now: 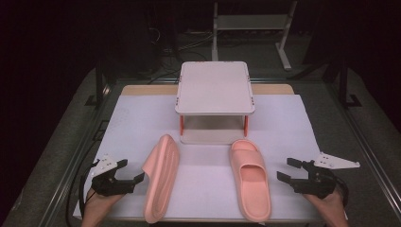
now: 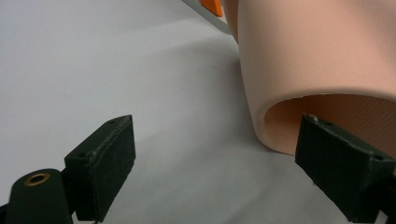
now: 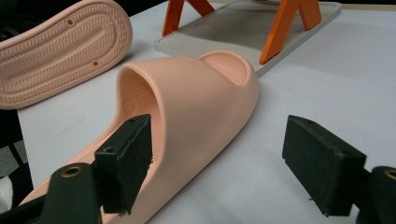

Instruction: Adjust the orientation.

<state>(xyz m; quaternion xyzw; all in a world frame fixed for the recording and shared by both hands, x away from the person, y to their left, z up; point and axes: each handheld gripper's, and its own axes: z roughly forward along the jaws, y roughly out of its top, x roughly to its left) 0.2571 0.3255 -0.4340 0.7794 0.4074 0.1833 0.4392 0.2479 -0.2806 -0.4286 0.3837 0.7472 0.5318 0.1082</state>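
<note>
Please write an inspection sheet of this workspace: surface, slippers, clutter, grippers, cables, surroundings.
Surface: white sheet over the table.
Job's things: left slipper tipped on its side, sole showing; right slipper upright; two-tier rack behind them.
Clutter: nothing seen.
Grippers: left gripper open beside the left slipper; right gripper open beside the right slipper; neither holds anything.
Cables: black cable trails from the left gripper.
Surroundings: dark; white frame behind.

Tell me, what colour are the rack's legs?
Orange legs, clearest in the right gripper view.
</note>
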